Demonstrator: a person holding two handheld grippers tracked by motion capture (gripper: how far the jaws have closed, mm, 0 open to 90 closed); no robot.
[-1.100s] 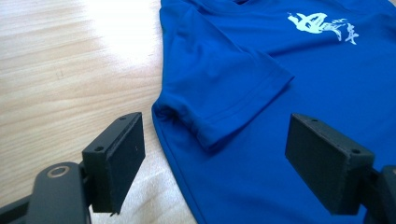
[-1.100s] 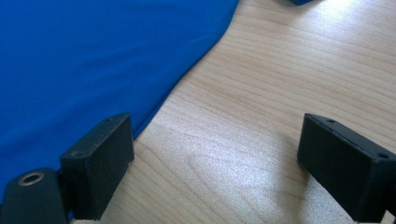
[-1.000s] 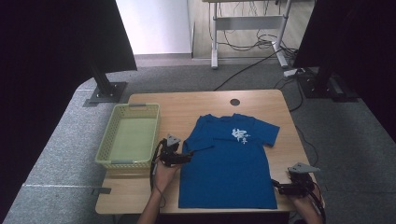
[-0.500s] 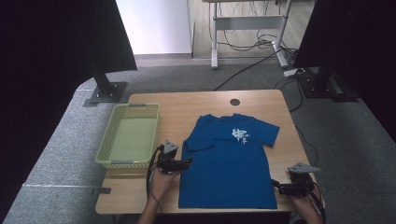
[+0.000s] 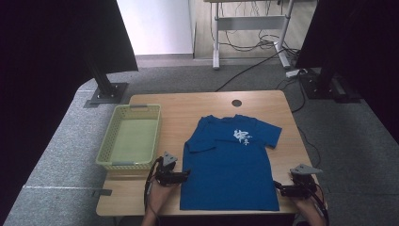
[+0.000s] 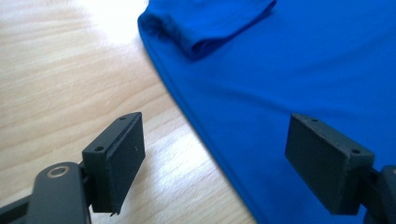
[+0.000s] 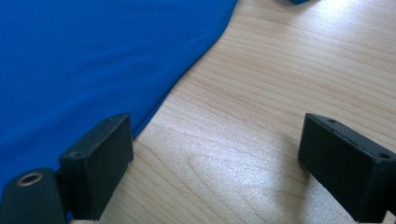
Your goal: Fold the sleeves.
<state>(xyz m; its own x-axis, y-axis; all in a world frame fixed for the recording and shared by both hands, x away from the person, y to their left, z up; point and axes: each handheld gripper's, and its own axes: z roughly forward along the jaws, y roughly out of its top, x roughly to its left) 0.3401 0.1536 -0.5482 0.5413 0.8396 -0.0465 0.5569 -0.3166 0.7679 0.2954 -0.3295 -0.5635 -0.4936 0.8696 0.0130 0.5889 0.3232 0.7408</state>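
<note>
A blue T-shirt [image 5: 230, 162] with a white print lies flat on the wooden table [image 5: 179, 113], its left sleeve folded inward. My left gripper [image 5: 184, 175] sits at the shirt's left side edge, low over the table, jaws open. In the left gripper view the shirt [image 6: 289, 84] runs between the jaws of the left gripper [image 6: 233, 163], its edge nearer the left one. My right gripper [image 5: 277, 188] rests open at the shirt's lower right edge. In the right gripper view the shirt's edge [image 7: 93, 60] passes by the left jaw of the right gripper [image 7: 215, 172], with bare wood [image 7: 261, 93] between the jaws.
A pale green mesh basket [image 5: 107, 149] stands on the table's left part, close behind the left hand. A round cable hole [image 5: 236, 102] is near the far edge. Dark stands and cables lie on the floor beyond.
My left gripper has moved back toward the table's front edge along the shirt's left side, and slightly lower. The right gripper has stayed where it was.
</note>
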